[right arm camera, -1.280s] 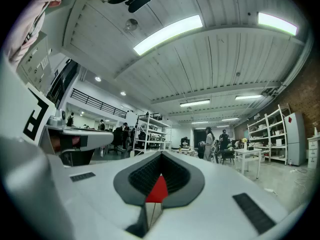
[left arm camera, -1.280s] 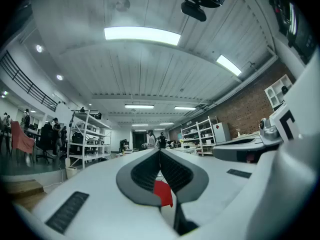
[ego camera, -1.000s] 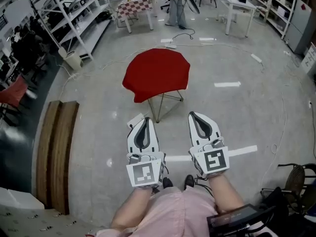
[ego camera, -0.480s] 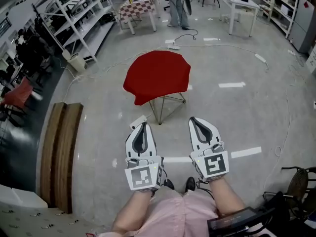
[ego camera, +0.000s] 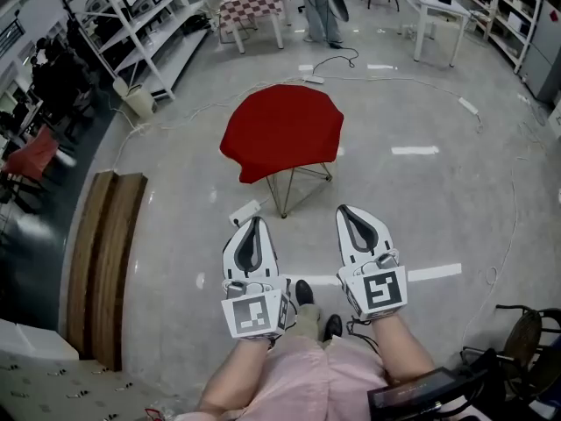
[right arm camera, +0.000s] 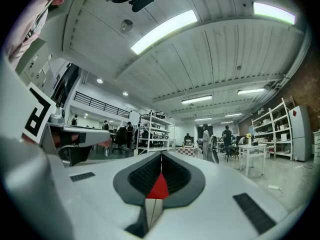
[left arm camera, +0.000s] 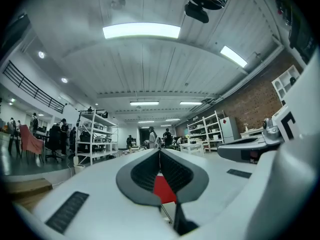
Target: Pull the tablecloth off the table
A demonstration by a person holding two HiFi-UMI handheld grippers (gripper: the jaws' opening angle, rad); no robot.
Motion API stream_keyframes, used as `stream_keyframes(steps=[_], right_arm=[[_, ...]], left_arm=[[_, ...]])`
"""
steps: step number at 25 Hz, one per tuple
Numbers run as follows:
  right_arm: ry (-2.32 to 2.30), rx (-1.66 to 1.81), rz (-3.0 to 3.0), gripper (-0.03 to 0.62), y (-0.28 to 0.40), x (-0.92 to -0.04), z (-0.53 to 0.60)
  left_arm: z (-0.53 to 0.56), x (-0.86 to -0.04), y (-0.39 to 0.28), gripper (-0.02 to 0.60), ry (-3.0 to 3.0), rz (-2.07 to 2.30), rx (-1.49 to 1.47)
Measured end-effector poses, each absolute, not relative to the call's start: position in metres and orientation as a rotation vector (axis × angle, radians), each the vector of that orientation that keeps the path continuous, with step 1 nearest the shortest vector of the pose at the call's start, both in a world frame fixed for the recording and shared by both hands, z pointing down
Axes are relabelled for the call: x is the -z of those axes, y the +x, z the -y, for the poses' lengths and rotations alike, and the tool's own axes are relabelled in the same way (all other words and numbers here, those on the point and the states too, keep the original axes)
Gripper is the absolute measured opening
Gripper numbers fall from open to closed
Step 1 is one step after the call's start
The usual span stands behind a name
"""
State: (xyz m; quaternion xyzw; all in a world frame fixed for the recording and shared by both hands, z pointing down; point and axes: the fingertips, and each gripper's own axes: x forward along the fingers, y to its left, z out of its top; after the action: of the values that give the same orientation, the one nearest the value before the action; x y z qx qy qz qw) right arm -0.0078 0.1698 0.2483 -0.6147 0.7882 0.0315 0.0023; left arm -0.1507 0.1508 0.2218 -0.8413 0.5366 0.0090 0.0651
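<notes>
A red tablecloth (ego camera: 282, 131) drapes over a small table with thin metal legs (ego camera: 291, 185) out on the grey floor ahead of me. My left gripper (ego camera: 253, 224) and right gripper (ego camera: 350, 211) are both held level, side by side, short of the table and apart from the cloth. Both are shut with nothing between the jaws. In the left gripper view a patch of the red cloth (left arm camera: 164, 189) shows through the gap behind the shut left gripper (left arm camera: 160, 151). The right gripper view has the red cloth (right arm camera: 159, 188) peeking behind the shut right gripper (right arm camera: 161, 156).
A wooden board (ego camera: 103, 261) lies on the floor at the left. White shelving (ego camera: 131, 33) lines the far left, and a checkered table (ego camera: 252, 7) and a white table (ego camera: 438, 7) stand at the back. A person (ego camera: 317, 3) stands there. Cables (ego camera: 500, 174) trail across the floor.
The table has shifted slightly in the head view as I step, and a shoe now shows between the grippers. Both grippers stay shut and side by side.
</notes>
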Motion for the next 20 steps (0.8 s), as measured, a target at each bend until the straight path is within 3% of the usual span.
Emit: stream_keyframes(steps=[20], right_arm=[[-1.956,-0.082,-2.48,0.018,-0.017,-0.263,-0.027]], left_arm=[[-0.003,-0.24,-0.16,0.026,-2.576,-1.612,-0.023]])
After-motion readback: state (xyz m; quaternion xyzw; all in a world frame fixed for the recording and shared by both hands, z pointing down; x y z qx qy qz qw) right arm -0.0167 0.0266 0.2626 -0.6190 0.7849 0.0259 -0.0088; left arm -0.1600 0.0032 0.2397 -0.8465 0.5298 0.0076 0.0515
